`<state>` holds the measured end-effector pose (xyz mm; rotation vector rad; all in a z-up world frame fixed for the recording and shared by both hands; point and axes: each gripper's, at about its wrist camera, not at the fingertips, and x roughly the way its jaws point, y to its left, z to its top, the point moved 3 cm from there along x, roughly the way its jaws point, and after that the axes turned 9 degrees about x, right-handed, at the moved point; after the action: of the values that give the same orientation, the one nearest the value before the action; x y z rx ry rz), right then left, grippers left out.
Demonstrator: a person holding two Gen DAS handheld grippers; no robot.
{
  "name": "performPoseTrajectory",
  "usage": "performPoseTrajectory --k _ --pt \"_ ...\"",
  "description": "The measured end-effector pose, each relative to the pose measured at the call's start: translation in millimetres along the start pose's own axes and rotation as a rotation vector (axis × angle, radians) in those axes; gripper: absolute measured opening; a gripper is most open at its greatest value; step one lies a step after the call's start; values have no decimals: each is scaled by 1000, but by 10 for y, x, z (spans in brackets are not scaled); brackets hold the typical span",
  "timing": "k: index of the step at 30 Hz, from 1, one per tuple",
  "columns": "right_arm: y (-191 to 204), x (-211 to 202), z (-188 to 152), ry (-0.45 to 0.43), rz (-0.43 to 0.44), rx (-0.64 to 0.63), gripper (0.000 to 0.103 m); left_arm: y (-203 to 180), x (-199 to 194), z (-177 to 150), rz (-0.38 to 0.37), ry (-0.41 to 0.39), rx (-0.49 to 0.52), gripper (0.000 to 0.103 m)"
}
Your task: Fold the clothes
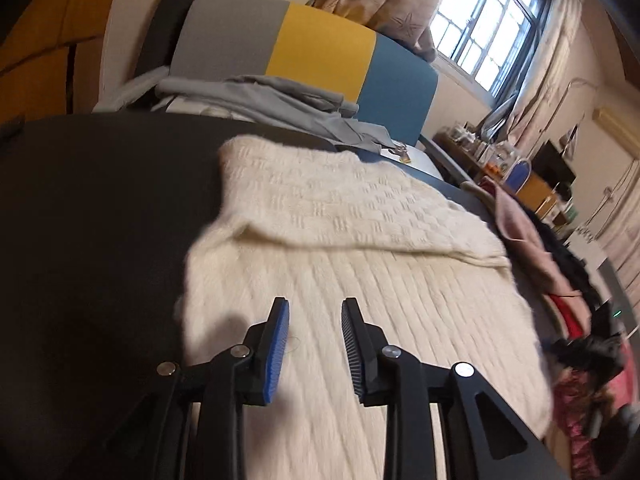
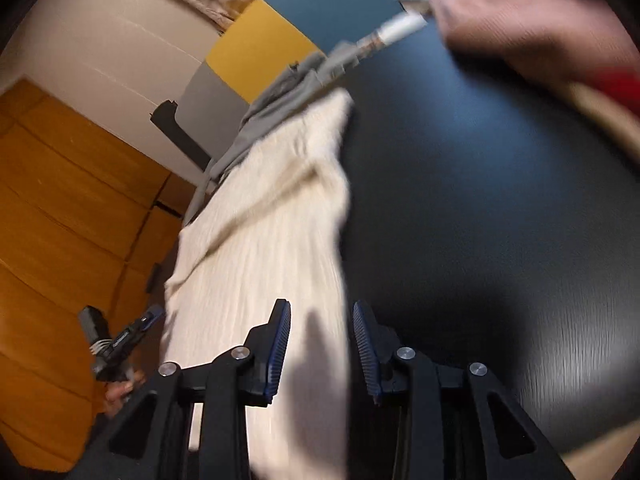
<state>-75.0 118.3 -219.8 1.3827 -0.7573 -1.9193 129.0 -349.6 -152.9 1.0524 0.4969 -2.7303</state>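
Observation:
A cream knitted sweater (image 1: 340, 240) lies spread on a black table (image 1: 100, 220), with its far part folded over the ribbed near part. My left gripper (image 1: 314, 344) is open and empty, just above the sweater's near part. In the right wrist view the same sweater (image 2: 272, 240) runs up the left of the black table (image 2: 480, 200). My right gripper (image 2: 320, 344) is open and empty over the sweater's right edge. The left gripper (image 2: 120, 344) shows at the sweater's left edge there.
A grey garment (image 1: 280, 96) lies at the table's far side before a grey, yellow and blue panel (image 1: 320, 48). A pile of pink, red and dark clothes (image 1: 560, 280) sits at the right edge, also in the right wrist view (image 2: 520, 28). A window (image 1: 488, 24) is far right.

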Motion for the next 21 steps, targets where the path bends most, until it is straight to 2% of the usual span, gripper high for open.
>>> performPoseTrajectory --k 7,10,13,16,18,20,21 --pt "-26 63 -420 133 118 30 33 264 -509 -585 -8 42 -108 29" --pt "17 120 -532 181 142 18 33 281 -589 -869 -7 105 -113 31" --pt "10 147 -596 187 159 22 33 273 -667 -1063 -31 127 -129 31" --pt "-44 153 -620 186 188 70 33 261 -700 -1116 -46 143 -140 32" --pt "-67 148 -638 181 203 90 33 231 -702 -1136 -84 155 -155 32" --pt "-36 143 -666 173 202 69 36 160 -658 -1172 -117 181 -158 32" --pt "-8 149 -677 169 209 58 41 146 -640 -1196 -135 194 -176 32"
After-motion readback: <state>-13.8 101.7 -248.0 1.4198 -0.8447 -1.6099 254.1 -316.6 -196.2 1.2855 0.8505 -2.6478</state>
